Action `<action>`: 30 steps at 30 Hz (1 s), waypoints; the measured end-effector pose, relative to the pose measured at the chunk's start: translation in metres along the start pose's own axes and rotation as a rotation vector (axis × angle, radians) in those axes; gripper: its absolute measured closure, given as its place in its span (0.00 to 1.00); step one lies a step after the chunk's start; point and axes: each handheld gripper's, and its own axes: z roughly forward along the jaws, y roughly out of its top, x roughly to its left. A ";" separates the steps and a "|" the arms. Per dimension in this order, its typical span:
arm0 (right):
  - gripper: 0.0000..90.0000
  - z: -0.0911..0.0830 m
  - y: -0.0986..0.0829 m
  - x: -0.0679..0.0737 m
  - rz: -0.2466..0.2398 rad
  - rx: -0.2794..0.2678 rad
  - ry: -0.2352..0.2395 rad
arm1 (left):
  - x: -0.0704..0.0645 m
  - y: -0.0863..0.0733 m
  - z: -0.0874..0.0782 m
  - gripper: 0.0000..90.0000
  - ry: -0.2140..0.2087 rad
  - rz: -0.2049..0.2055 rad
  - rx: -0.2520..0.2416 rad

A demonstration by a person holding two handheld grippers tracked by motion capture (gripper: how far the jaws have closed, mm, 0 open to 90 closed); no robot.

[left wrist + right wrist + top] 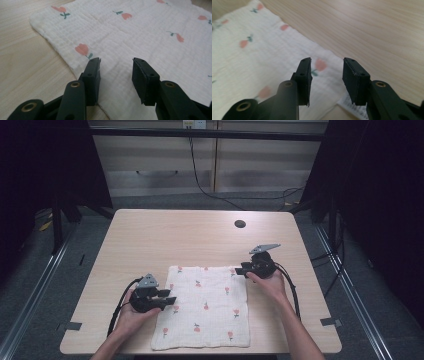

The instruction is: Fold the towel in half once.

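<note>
Flat cloth, a gripper at each side

The cloth (205,307), white with small tulips, lies spread at the table's (150,235) near edge. The left gripper (167,297) sits over its left edge, jaws wide and empty. The right gripper (240,269) is at the far right corner, jaws likewise wide, holding nothing.

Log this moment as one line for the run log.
cloth flat on table | left hand-held gripper open at left edge | right hand-held gripper open at far right corner | nothing gripped
</note>
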 end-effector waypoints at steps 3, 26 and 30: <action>0.68 0.011 0.003 -0.011 0.025 -0.002 -0.026 | -0.001 -0.001 0.000 0.64 0.003 0.001 -0.001; 0.96 0.012 0.003 -0.020 0.073 -0.023 0.076 | -0.002 -0.005 -0.005 0.64 0.000 -0.005 -0.006; 0.96 0.008 0.006 -0.016 0.064 -0.042 0.083 | -0.002 -0.008 -0.008 0.64 0.000 -0.005 -0.004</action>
